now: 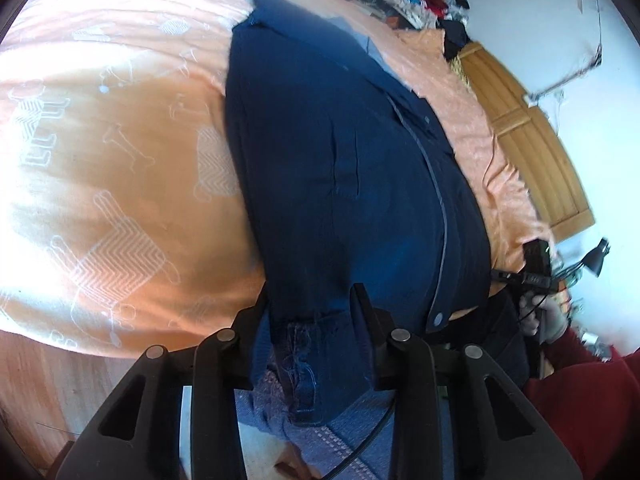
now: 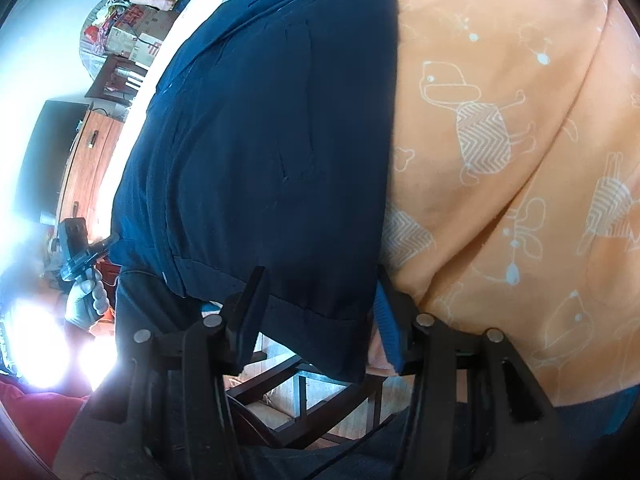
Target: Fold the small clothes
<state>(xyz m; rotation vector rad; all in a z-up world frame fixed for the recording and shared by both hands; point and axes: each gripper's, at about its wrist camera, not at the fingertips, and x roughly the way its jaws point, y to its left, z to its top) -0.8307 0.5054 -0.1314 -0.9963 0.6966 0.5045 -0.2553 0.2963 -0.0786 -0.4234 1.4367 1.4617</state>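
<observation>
Straddling the navy garment's [image 1: 336, 168] near hem, both grippers — left [image 1: 310, 312], right [image 2: 320, 300] — spread; bedspread [image 2: 520, 160] bare beside.

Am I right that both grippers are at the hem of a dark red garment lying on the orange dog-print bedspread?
Not quite: the garment is navy blue, not dark red, as the left wrist view shows. The rest holds: the left gripper and right gripper are both at its hem, and it lies on the orange dog-print bedspread.
</observation>
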